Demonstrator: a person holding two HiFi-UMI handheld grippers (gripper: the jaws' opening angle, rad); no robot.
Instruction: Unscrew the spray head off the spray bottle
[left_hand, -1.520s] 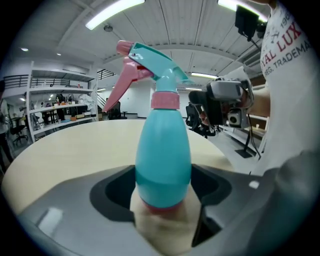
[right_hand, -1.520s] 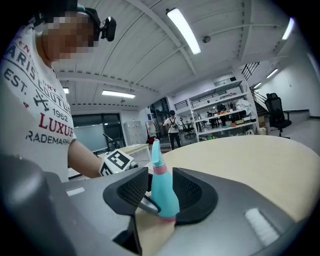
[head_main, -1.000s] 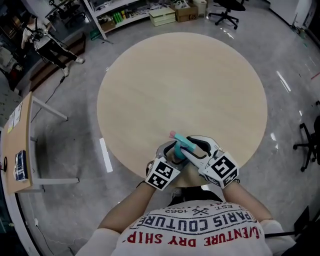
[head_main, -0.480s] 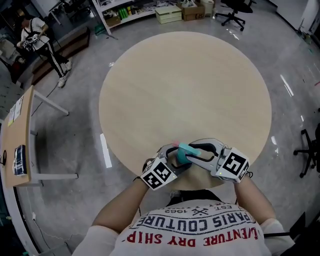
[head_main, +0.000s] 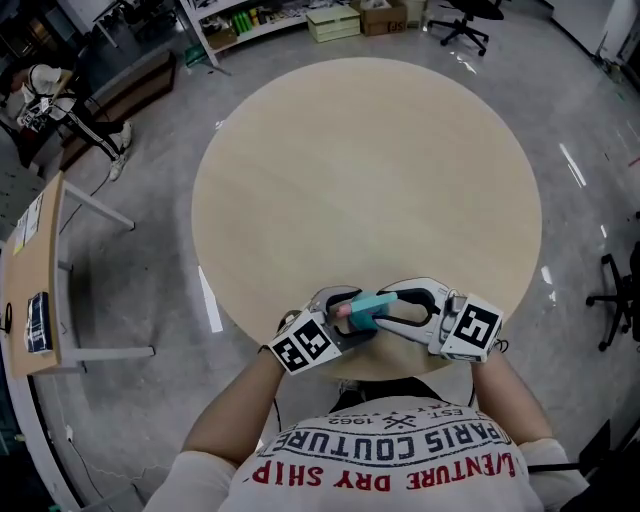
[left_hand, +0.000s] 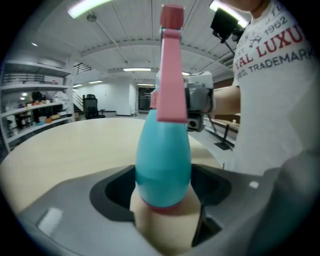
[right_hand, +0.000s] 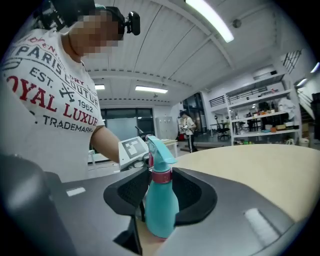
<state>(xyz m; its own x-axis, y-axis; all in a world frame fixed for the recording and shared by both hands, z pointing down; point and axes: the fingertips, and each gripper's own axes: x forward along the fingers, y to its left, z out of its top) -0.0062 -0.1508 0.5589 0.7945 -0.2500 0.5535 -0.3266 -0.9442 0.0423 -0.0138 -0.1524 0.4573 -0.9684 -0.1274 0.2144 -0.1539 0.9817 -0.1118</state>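
A teal spray bottle (head_main: 375, 305) with a pink collar and pink trigger is held between both grippers at the near edge of the round table (head_main: 370, 160). My left gripper (head_main: 345, 316) comes in from the left and is shut on the lower body (left_hand: 163, 165); the pink trigger (left_hand: 170, 75) faces it. My right gripper (head_main: 386, 310) comes in from the opposite side. Its pads lie against the bottle (right_hand: 161, 210) just under the pink collar (right_hand: 161, 176), below the teal spray head (right_hand: 157, 149). Its jaws have just been opening a little with the bottle still between them.
A person (head_main: 50, 100) stands at the far left beside a side desk (head_main: 40, 290). Shelves with boxes (head_main: 330, 20) line the back wall. Office chairs stand at the back (head_main: 460, 20) and at the right edge (head_main: 615, 290).
The bottle's pink top has swung from pointing away from me round toward the left gripper. The right gripper has shifted right and the left gripper slightly left; both stay at the table's near edge.
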